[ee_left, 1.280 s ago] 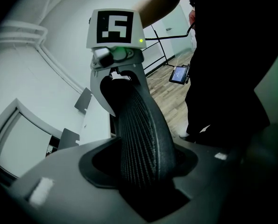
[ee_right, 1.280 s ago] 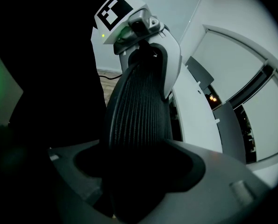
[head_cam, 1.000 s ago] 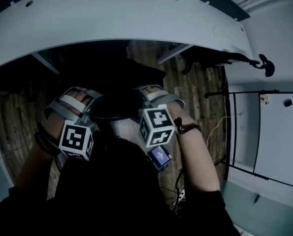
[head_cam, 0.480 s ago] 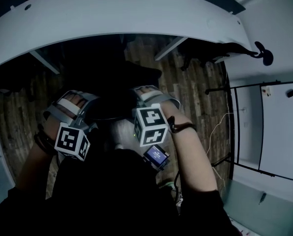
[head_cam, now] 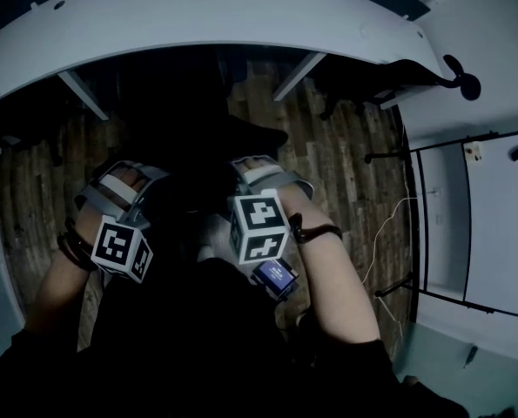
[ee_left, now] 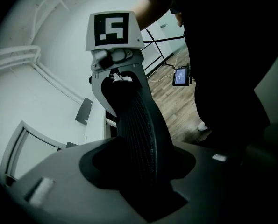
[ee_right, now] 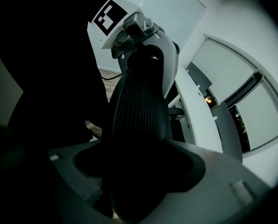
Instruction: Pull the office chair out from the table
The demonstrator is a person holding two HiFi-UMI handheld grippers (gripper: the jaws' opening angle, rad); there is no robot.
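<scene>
The black office chair [head_cam: 208, 138] stands on the wood floor below the curved white table [head_cam: 198, 16], its seat out from under the table's edge. My left gripper [head_cam: 130, 184] and right gripper [head_cam: 260, 174] sit on the two ends of the backrest's top edge [head_cam: 193, 200]. In the left gripper view the ribbed mesh backrest [ee_left: 139, 134] runs between the jaws, which are closing on it; the right gripper's marker cube [ee_left: 111, 29] shows at its far end. In the right gripper view the backrest [ee_right: 139, 115] fills the jaws' gap, gripped.
Slanted white table legs [head_cam: 83, 94] stand either side of the chair. A black armrest-like part [head_cam: 454, 75] juts out at the table's right end. A white panel on a black frame [head_cam: 489, 225] stands at the right, with a cable [head_cam: 382, 229] on the floor.
The chair and both grippers have come back from the table together. More wood floor now shows between the table's edge and the seat.
</scene>
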